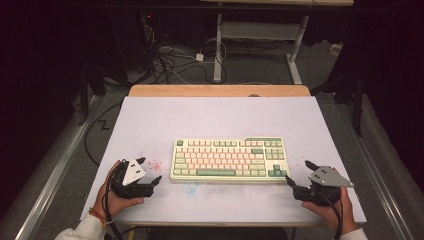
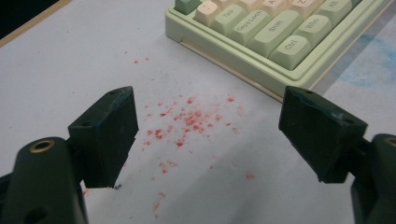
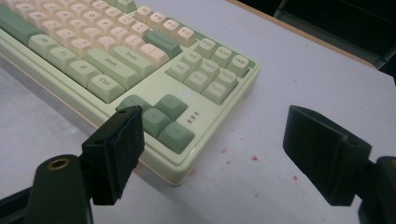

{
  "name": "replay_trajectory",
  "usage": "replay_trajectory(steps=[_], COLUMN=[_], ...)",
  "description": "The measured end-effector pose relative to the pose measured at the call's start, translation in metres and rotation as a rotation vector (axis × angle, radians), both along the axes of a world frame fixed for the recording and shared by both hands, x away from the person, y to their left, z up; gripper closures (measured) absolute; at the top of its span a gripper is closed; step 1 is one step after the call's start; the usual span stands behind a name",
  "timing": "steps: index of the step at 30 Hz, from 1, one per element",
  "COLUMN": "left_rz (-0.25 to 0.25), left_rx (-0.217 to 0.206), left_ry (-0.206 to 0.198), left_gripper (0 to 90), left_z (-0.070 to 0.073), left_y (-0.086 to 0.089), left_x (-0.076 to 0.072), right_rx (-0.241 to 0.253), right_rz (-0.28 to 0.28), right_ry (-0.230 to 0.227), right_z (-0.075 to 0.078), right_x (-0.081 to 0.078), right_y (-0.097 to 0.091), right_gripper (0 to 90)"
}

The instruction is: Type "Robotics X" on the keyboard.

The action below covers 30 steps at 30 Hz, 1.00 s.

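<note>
A dim room behind our work table

We see a white-topped table [image 1: 150, 125] with a wooden far edge [image 1: 220, 90], grey floor [image 1: 250, 70] beyond, tangled cables [image 1: 165, 57], and a white desk frame [image 1: 218, 45] in darkness.

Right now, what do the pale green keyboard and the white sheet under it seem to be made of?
Pale green keyboard with cream and green keys: probably moulded plastic, given its smooth case with a soft sheen and printed matte keycaps. White sheet on the table: seemingly matte paper or thin board, flat, without glare, and stained with red specks and a blue smudge.
</note>
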<state>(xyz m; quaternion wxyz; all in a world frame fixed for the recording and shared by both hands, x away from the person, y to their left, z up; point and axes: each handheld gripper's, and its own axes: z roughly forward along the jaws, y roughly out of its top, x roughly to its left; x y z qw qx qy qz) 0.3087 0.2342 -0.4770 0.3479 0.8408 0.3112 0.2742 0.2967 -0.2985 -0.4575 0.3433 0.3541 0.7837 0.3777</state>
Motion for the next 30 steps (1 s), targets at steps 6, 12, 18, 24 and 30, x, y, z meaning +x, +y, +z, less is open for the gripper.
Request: replay_trajectory(steps=[6,12,18,24,30], left_rz=[0.0,-0.006,-0.006,-0.01,-0.009], left_rx=[-0.008,-0.004,-0.001,0.006,0.007], left_ry=[-0.005,-0.004,0.001,0.009,0.015], left_gripper=[18.9,18.9,18.9,19.2,19.4], left_z=[0.001,0.001,0.0,-0.001,-0.001], left_y=[0.001,0.001,0.002,0.0,-0.001], left_x=[-0.002,-0.003,-0.003,-0.003,-0.002], right_rx=[0.009,0.011,0.001,0.004,-0.012], right_rz=[0.007,0.027,0.056,0.134,0.193], right_ry=[-0.011,-0.007,0.033,0.068,0.104], right_z=[0.002,0.007,0.017,0.026,0.028], right_x=[-0.003,-0.003,0.004,0.012,0.023], right_y=[0.001,0.001,0.006,0.024,0.042], right_gripper=[28.9,49.0,80.1,89.9,90.0])
